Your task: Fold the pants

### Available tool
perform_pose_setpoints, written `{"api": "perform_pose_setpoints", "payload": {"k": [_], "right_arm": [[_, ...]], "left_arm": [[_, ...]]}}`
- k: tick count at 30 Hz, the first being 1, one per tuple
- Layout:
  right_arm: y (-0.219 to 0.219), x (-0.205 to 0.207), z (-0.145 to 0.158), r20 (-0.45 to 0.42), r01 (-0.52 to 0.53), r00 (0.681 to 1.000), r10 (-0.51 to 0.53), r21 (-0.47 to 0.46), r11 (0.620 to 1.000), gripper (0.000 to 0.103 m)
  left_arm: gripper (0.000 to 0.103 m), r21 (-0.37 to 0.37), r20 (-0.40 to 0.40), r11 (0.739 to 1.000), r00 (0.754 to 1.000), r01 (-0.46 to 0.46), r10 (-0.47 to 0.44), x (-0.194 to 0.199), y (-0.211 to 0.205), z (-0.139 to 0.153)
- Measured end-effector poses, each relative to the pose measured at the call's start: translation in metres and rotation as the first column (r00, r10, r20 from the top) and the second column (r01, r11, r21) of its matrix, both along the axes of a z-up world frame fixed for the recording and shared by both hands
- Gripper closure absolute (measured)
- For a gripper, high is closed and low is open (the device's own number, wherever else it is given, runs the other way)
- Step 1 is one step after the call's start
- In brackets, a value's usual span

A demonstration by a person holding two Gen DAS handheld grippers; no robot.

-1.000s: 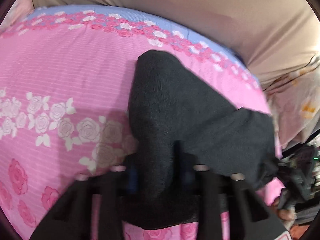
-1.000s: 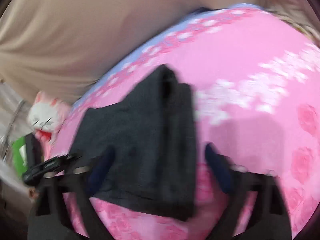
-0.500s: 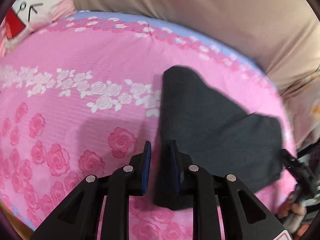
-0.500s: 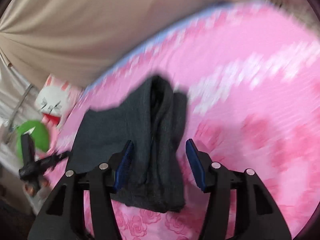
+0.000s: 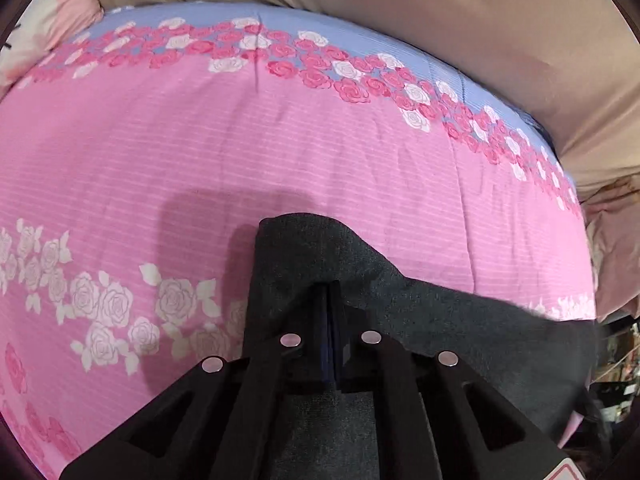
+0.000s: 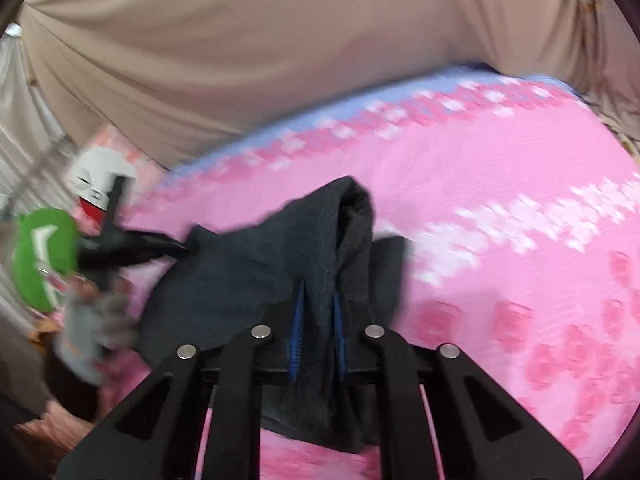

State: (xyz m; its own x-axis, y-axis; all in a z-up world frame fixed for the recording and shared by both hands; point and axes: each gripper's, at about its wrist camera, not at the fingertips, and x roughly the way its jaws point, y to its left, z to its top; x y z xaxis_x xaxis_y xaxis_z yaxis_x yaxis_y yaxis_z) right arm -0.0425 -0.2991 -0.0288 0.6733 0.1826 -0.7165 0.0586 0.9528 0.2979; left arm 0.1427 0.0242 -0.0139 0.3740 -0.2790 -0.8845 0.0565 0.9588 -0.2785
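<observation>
The dark grey pants (image 5: 460, 332) lie bunched on the pink rose-print bed sheet (image 5: 280, 152). My left gripper (image 5: 329, 300) is shut with its fingers pressed together over the cloth; the fabric drapes around and below them. In the right wrist view the pants (image 6: 248, 272) form a raised ridge, and my right gripper (image 6: 319, 300) is shut on that fold, with cloth between its blue pads (image 6: 298, 332). The left gripper (image 6: 132, 244) shows at the left there, at the far corner of the pants.
A beige curtain (image 5: 440, 20) hangs behind the bed. A white cat plush (image 6: 98, 180) and a green item (image 6: 44, 256) sit past the bed's left edge in the right wrist view. Cluttered dark items (image 5: 616, 376) lie off the bed's right side.
Both grippers have closed from open. The right one has pinched the middle fold of the pants and the cloth has bunched up. The left one has moved over the pants' edge.
</observation>
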Motion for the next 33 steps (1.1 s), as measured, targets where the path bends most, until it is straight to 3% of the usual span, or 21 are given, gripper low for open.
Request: {"api": "perform_pose_setpoints", "payload": {"k": [2, 5, 8, 9, 11, 12, 14, 16, 18, 20, 21, 22, 23, 33], "right_arm": [[-0.011, 0.006, -0.022, -0.067, 0.045, 0.997, -0.046, -0.015, 0.999, 0.092], [-0.020, -0.011, -0.005, 0.005, 0.096, 0.995, -0.096, 0.076, 0.993, 0.088], [0.002, -0.027, 0.029, 0.103, 0.022, 0.994, -0.029, 0.071, 0.997, 0.088], [0.016, -0.029, 0.035, 0.121, -0.027, 0.992, 0.019, 0.061, 0.998, 0.088], [0.034, -0.025, 0.027, 0.082, -0.080, 0.994, 0.078, 0.027, 0.996, 0.087], [0.042, -0.016, 0.007, 0.017, -0.087, 0.996, 0.088, -0.021, 0.996, 0.086], [0.042, -0.016, -0.005, 0.039, -0.080, 0.996, 0.081, -0.036, 0.996, 0.088], [0.040, -0.019, 0.009, 0.033, -0.055, 0.998, 0.055, 0.001, 0.998, 0.084], [0.048, -0.027, 0.023, 0.089, -0.082, 0.993, 0.083, -0.011, 0.997, 0.083], [0.058, -0.027, 0.024, 0.087, -0.113, 0.989, 0.117, -0.053, 0.992, 0.076], [0.061, -0.023, 0.012, 0.050, -0.116, 0.991, 0.121, -0.087, 0.989, 0.064], [0.064, -0.017, 0.002, 0.016, -0.116, 0.993, 0.118, -0.100, 0.988, 0.062], [0.064, -0.019, -0.003, 0.036, -0.112, 0.993, 0.116, -0.101, 0.989, 0.062], [0.081, -0.019, 0.043, 0.128, -0.175, 0.976, 0.177, -0.028, 0.984, 0.061]], "left_arm": [[0.096, -0.001, 0.023, 1.000, 1.000, 0.009, -0.009, 0.000, -0.001, -0.001], [0.096, 0.000, 0.054, 1.000, 0.998, 0.018, -0.018, -0.005, 0.001, 0.002], [0.092, 0.017, 0.108, 1.000, 0.994, 0.012, -0.014, -0.030, 0.008, 0.016], [0.088, 0.050, 0.137, 0.999, 0.990, 0.016, -0.023, -0.040, 0.006, 0.021], [0.053, 0.149, 0.206, 0.989, 0.978, 0.006, -0.037, -0.063, -0.002, 0.031], [0.048, 0.200, 0.235, 0.980, 0.971, -0.001, -0.047, -0.073, -0.008, 0.034], [0.048, 0.252, 0.252, 0.968, 0.965, 0.002, -0.068, -0.084, -0.014, 0.034], [0.048, 0.275, 0.250, 0.961, 0.965, 0.007, -0.079, -0.093, -0.018, 0.032], [0.048, 0.275, 0.236, 0.961, 0.968, 0.017, -0.085, -0.096, -0.017, 0.030], [0.048, 0.263, 0.227, 0.965, 0.970, 0.020, -0.082, -0.101, -0.015, 0.028], [0.048, 0.263, 0.223, 0.964, 0.972, 0.018, -0.079, -0.102, -0.015, 0.027], [0.048, 0.261, 0.218, 0.965, 0.973, 0.017, -0.076, -0.105, -0.013, 0.025], [0.048, 0.258, 0.213, 0.966, 0.975, 0.015, -0.072, -0.107, -0.012, 0.023], [0.044, 0.288, 0.200, 0.958, 0.977, 0.012, -0.072, -0.132, -0.005, 0.016]]}}
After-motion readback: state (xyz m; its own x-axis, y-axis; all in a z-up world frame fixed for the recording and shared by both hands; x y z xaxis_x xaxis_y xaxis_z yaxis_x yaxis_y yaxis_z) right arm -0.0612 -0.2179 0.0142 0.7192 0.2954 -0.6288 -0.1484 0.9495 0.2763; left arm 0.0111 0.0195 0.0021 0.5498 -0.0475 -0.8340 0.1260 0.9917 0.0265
